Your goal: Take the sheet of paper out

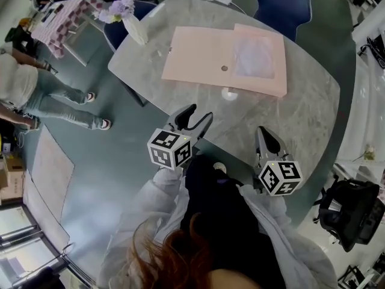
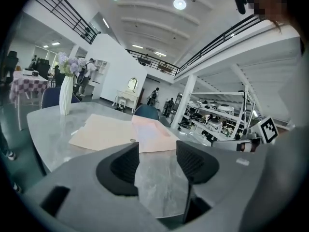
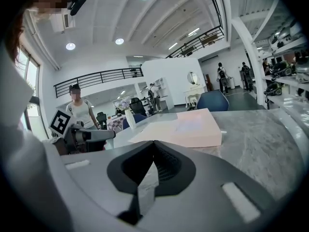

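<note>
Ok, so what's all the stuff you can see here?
table: one, grey marble, centre.
folder: one, pale pink, flat on the table.
sheet: one, whitish, on the folder's right half.
vase: one, white, purple flowers, table's left end.
chairs: two, blue, beyond the table.
bag: one, black, lower right.
bystander: one, light top, jeans, left.
left tool: one, grey, jaws open, empty.
right tool: one, grey, jaws shut, empty.

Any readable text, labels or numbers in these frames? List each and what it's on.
None readable.
The two marker cubes carry only black-and-white square patterns, no letters or digits.
The pink folder and the white vase show no print.
</note>
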